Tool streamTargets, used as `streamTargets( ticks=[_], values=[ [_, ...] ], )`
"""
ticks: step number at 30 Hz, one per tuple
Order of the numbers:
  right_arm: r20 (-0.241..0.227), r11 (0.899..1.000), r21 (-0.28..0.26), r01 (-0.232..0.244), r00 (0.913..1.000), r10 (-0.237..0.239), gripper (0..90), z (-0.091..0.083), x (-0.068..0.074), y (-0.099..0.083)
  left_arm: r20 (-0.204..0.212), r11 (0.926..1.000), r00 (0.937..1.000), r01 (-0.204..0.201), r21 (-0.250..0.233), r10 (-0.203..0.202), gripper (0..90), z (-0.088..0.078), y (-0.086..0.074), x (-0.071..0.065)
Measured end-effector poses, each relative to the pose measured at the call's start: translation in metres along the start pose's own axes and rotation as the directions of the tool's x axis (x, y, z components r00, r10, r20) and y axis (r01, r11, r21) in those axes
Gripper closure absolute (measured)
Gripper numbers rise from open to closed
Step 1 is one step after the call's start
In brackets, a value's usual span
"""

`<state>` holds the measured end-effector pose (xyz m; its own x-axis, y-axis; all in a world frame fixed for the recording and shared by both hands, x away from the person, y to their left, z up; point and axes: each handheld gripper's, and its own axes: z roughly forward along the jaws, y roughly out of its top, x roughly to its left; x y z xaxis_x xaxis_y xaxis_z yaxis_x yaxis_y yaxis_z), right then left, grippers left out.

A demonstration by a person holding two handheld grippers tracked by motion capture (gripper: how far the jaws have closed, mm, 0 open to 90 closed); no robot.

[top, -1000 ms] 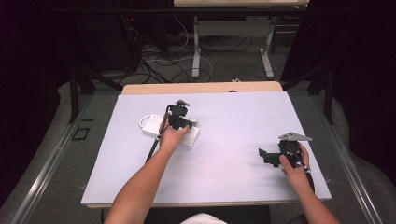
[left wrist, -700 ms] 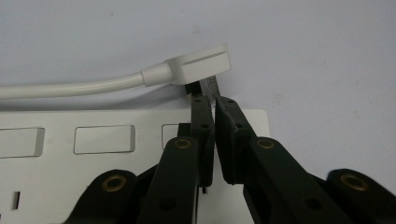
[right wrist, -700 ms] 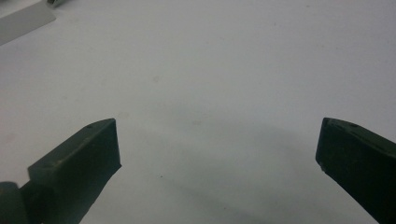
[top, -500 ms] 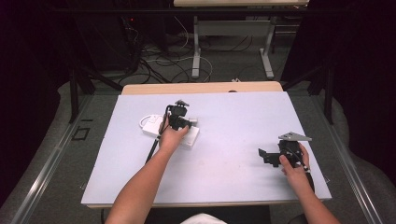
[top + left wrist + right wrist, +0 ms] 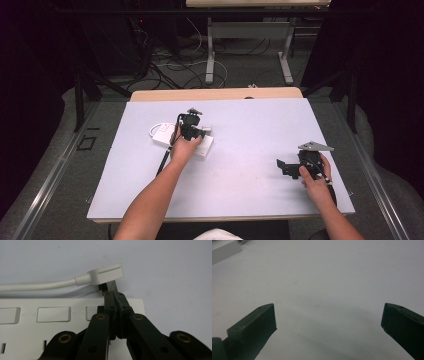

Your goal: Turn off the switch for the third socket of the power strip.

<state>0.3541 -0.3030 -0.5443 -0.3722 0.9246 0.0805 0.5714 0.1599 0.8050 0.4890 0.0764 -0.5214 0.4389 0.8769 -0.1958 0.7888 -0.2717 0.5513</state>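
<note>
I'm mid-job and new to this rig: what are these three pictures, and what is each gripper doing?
A person holds a black two-jaw gripper in each hand at a white-topped table. The high view looks down from above; the other two pictures come from cameras riding on the grippers. The left gripper has just been closing and is shut over a white multi-socket power strip, its tips at the metal prongs of a flat white plug, seemingly pinching one. The right gripper is open over bare table.
</note>
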Motion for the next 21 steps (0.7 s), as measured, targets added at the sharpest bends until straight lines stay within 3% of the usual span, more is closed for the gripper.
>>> streamTargets(
  ticks=[8,21],
  values=[
    [0.001,1.0,-0.002,0.003,1.0,-0.003,0.0,0.0002,-0.0006,0.0001,-0.005,1.0,1.0,-0.008,0.002,0.008,90.0,-0.0004,0.0001,-0.0002],
    [-0.003,1.0,-0.001,-0.023,0.9997,0.023,0.0,0.0011,-0.0027,-0.0011,0.013,0.9998,0.9998,0.017,-0.006,-0.017,84.5,0.0007,0.0007,-0.0022]
  ],
)
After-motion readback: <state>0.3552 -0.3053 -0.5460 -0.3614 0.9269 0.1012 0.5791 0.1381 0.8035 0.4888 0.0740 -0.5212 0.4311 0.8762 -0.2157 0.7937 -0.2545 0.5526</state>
